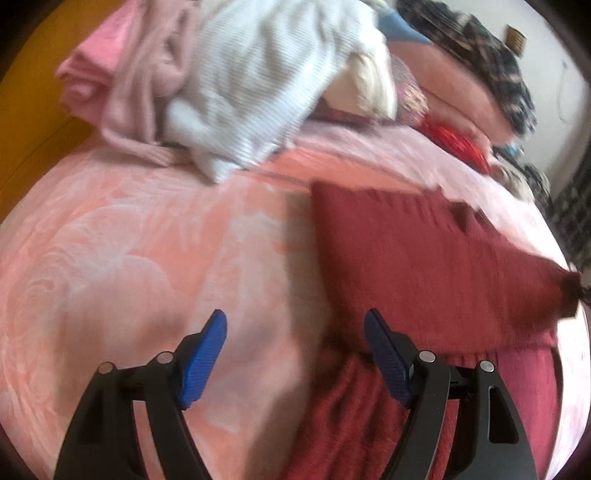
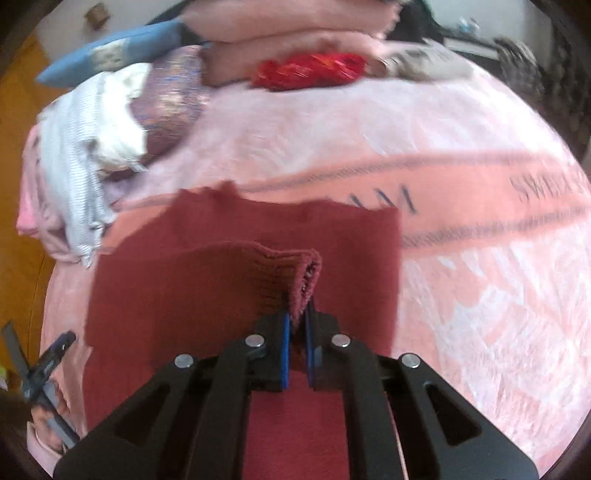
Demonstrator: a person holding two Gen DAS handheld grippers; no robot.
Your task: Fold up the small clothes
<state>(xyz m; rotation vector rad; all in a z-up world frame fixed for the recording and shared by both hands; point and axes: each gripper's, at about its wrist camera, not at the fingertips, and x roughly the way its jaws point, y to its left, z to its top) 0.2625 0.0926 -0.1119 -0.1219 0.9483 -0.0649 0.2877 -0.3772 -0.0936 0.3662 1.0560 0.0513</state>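
Observation:
A dark red knit garment (image 1: 424,258) lies on the pink blanket (image 1: 147,240). My left gripper (image 1: 295,332) is open and empty, its right finger at the garment's left edge. In the right wrist view my right gripper (image 2: 297,321) is shut on a lifted fold of the dark red garment (image 2: 236,280), held just above the rest of it. The right gripper also shows in the left wrist view at the far right (image 1: 570,291), pinching the garment's corner. The left gripper shows at the lower left of the right wrist view (image 2: 55,350).
A pile of pink and white striped clothes (image 1: 236,85) lies at the back left of the bed. Pillows (image 2: 288,33), a bright red item (image 2: 310,70) and a dark patterned cloth (image 1: 491,62) lie at the back. An orange floor (image 1: 26,122) shows left.

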